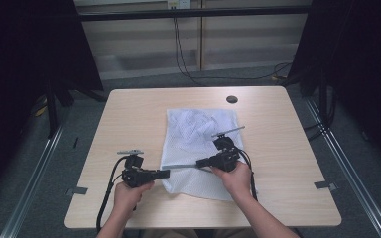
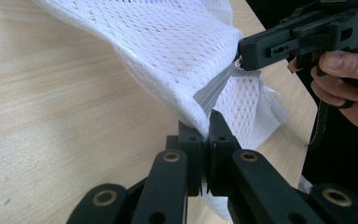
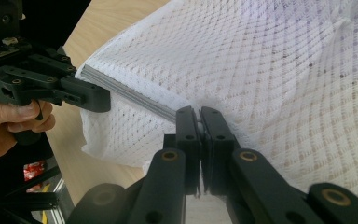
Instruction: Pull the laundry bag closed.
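While I am keeping both hands low over the pale wooden desk (image 1: 129, 119), I am working on the white mesh laundry bag (image 1: 198, 148) with its grey zipper (image 1: 183, 166) running along the near left edge. That bag is lying flat on the middle of the desk, slightly toward my right, with a small dark round grommet (image 1: 232, 99) set into the desktop beyond its far edge.

My left claw (image 1: 164, 173) is sitting at the bag's near left corner, and its jaws are fully closed on the fabric at the end of the zipper; in the left gripper view the two black pads (image 2: 193, 140) are pinching the white mesh right where the grey tape begins. I am holding that corner, I judge, to anchor the zipper and keep it taut.

My right claw (image 1: 201, 162) is lying over the bag itself, pointing toward the left claw, and its jaws are also clamped tight. In the right gripper view they are meeting on the zipper line (image 3: 130, 93), apparently on the small slider, though the piece between the pads is too hidden to be certain.

Between the two claws the grey tape is stretching straight, lifted a little off the desk. That tension, I think, is what should let the slider travel cleanly along the bag's edge rather than bunching the soft mesh.
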The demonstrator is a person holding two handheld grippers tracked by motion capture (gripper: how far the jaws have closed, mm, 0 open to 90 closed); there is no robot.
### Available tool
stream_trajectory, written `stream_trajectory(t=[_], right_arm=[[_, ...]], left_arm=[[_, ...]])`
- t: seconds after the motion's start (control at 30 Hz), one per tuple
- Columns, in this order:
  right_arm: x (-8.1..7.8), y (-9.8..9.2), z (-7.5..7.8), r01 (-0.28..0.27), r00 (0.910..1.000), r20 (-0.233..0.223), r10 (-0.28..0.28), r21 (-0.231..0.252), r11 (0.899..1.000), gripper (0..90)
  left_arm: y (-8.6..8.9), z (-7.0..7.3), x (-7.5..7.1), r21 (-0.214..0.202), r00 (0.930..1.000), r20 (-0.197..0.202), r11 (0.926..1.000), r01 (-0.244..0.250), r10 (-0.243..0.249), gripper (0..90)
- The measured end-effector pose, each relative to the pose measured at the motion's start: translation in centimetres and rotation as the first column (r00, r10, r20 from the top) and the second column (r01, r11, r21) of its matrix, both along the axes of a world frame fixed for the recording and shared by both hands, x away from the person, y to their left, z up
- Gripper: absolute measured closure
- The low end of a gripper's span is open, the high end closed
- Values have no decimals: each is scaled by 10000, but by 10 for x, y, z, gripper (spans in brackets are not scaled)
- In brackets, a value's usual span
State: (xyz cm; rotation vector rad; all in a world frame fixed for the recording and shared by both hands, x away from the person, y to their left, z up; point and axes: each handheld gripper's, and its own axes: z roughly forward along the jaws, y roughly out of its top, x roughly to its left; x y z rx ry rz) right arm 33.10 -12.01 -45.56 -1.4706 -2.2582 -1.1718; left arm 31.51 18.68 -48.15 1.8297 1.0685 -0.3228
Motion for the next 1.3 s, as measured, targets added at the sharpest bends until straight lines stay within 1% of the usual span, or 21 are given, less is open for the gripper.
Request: stream_trajectory(t=[0.43,0.53,0.6,0.63,0.67,0.77,0.83,0.87,0.9,0.93,1.0,1.07,1.13,1.2,1.23,1.3], right_arm=[[0,-2,-1,-4,10000,4,4,-79,10000,867],[0,-3,-1,37,10000,-48,-37,11,10000,867],[0,-3,-1,37,10000,-44,-37,4,10000,867],[0,-3,0,74,10000,-21,-74,-108,9999,867],[0,-3,-1,32,10000,-37,-32,-97,9999,867],[0,-5,-2,36,10000,-49,-36,-14,10000,867],[0,-5,-2,34,10000,-23,-34,-62,10000,867],[0,-6,-1,63,9999,-79,-63,-71,10000,867],[0,-6,-2,59,10000,-2,-59,-92,9999,867],[0,-7,-2,59,10000,-21,-59,-48,10000,867],[0,-7,-2,111,9999,-57,-112,-104,9999,867],[0,-8,-2,101,9999,-57,-101,-54,9999,867],[0,-9,-2,88,9999,-47,-88,-64,9999,867],[0,-9,-2,92,10000,-14,-92,-81,9999,867],[0,-10,-2,79,10000,-22,-79,-96,9999,867],[0,-10,-2,68,10000,-48,-69,-99,9999,867]], left_arm=[[0,0,0,24,10000,-3,10000,57,-57,875],[-1,0,0,-20,10000,-15,10000,41,-41,875],[0,0,-1,74,10000,23,10000,38,-38,875],[0,0,0,73,10000,12,10000,44,-44,875],[0,1,-1,39,10000,-24,10000,9,-9,875],[0,0,0,105,10000,42,9999,56,-56,875],[-1,0,-1,28,10000,-37,10000,-3,3,874],[-1,0,-1,39,10000,-37,10000,26,-26,875],[-1,0,-1,43,10000,-41,10000,-15,16,875],[0,0,0,115,10000,54,9999,43,-43,875],[0,0,0,94,10000,26,10000,31,-31,875],[0,0,-1,72,10000,28,10000,63,-63,875],[-1,0,-1,6,10000,-57,10000,35,-35,874],[-1,0,-1,16,10000,-47,10000,14,-14,875],[-1,0,-1,53,9999,-80,10000,83,-83,875],[-1,0,-1,81,9999,-15,9999,101,-101,875]])
